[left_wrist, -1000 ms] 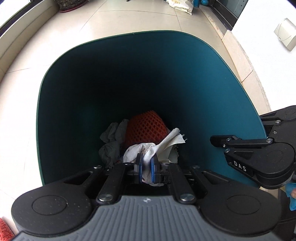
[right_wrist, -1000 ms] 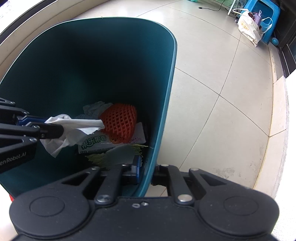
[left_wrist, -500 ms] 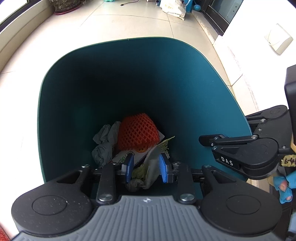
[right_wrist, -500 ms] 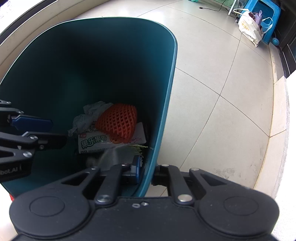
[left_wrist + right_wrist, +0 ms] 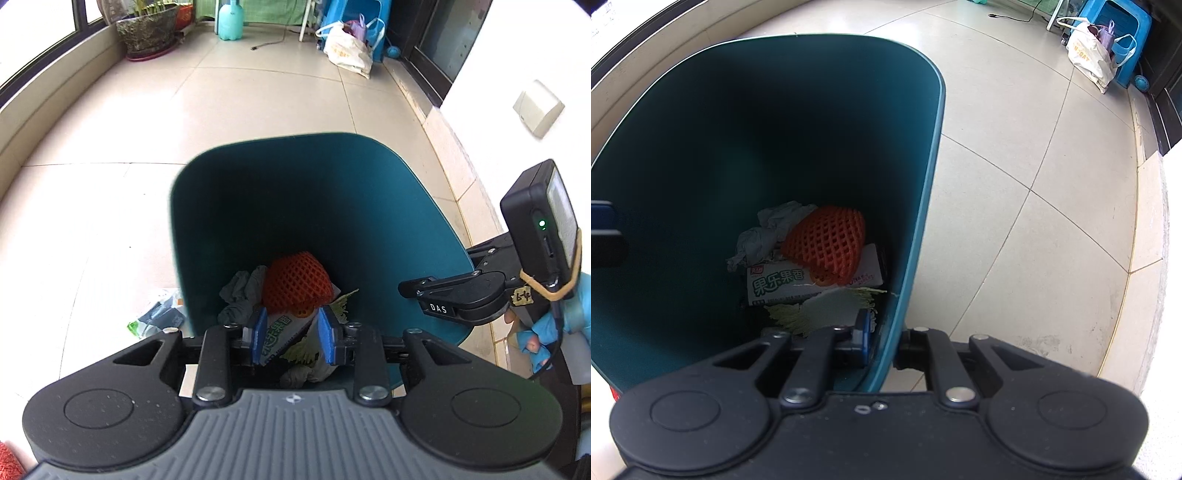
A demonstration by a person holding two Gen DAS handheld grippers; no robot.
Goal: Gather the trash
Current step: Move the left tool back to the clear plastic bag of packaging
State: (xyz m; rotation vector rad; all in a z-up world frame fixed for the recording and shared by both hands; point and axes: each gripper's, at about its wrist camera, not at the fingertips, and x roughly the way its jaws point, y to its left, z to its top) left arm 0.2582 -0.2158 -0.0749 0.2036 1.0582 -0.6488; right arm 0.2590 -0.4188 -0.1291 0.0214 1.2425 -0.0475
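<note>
The tall teal plastic bin (image 5: 916, 206) is kept pinched at its rim by the right gripper (image 5: 882, 341) while the spread, empty left gripper (image 5: 293, 338) is directed to the crumpled wrapper on the tiled floor (image 5: 159, 317)

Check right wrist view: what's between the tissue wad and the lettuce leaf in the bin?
The white snack box with green lettering, lying flat between the tissue wad and the leaf; the orange foam net overlaps its right half. Clearest in the right wrist view.

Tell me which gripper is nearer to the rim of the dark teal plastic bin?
Right. The right gripper is clamped on the dark teal plastic bin's rim; the left gripper is open above the bin's mouth, apart from the rim.
</note>
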